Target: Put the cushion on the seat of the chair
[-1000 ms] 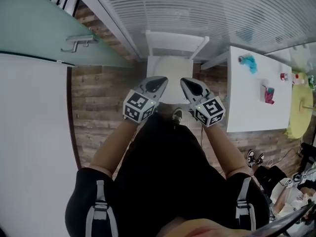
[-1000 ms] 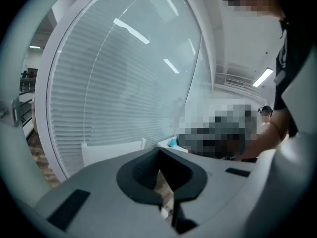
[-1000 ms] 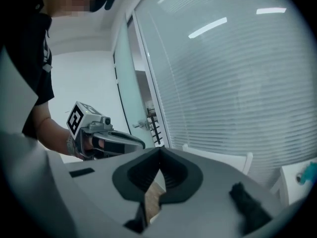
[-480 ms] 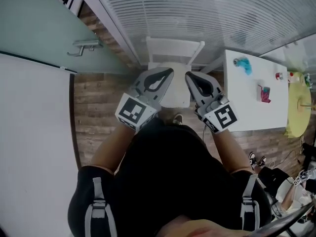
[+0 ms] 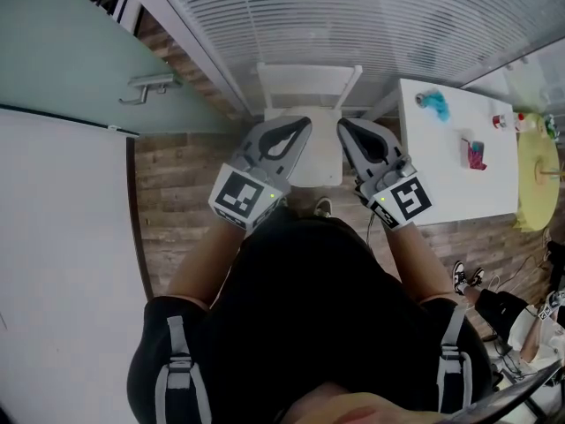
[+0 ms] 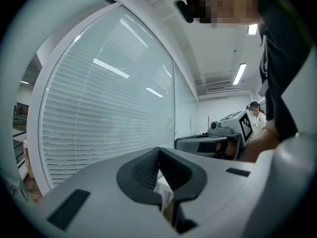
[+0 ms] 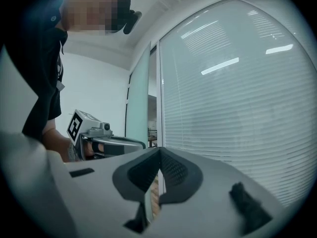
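Note:
A white chair (image 5: 307,85) stands against the blinds, its pale seat (image 5: 318,164) partly hidden behind my grippers. I cannot tell a cushion apart from the seat. My left gripper (image 5: 303,125) and right gripper (image 5: 344,125) are held side by side above the seat and point toward the chair back. Both are shut with nothing between their jaws. In the left gripper view the left gripper (image 6: 158,150) faces the blinds, with the right gripper (image 6: 213,142) beside it. In the right gripper view the right gripper (image 7: 159,150) is shut too, with the left gripper (image 7: 101,142) at its left.
A white table (image 5: 459,184) stands right of the chair with a teal thing (image 5: 433,104) and a pink thing (image 5: 475,155) on it. A yellow round object (image 5: 534,179) lies beyond it. A glass door with a handle (image 5: 146,85) is at left. Shoes (image 5: 463,277) lie on the wood floor.
Both grippers have risen together in front of the chair and rolled a little; they now cover more of the seat. Their jaws stayed shut.

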A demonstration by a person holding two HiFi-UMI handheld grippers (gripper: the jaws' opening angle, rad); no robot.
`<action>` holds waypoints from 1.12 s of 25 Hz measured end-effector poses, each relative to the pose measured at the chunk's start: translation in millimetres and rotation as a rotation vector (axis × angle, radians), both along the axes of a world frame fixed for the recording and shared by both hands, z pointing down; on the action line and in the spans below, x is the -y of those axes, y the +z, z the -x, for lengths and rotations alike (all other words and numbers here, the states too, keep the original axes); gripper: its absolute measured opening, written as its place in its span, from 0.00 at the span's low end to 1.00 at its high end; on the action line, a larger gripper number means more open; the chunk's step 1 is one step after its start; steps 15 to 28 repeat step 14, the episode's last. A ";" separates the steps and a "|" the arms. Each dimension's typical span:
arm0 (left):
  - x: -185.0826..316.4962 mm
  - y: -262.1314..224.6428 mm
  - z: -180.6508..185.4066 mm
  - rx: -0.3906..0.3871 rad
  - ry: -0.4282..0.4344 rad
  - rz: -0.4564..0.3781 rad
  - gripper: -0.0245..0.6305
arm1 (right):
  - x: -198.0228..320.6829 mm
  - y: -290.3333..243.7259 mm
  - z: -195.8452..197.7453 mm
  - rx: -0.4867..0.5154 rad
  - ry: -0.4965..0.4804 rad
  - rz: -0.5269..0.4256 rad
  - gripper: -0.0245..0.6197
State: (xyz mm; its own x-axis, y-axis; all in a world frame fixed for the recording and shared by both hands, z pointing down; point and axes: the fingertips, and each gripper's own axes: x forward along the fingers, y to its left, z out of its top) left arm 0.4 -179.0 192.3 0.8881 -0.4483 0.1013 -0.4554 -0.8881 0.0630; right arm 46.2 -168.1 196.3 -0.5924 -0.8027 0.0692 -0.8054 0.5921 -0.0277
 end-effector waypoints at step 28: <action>-0.9 -4.5 -1.9 0.007 0.005 -0.012 0.05 | -1.6 -3.0 -1.8 0.000 0.009 -0.002 0.06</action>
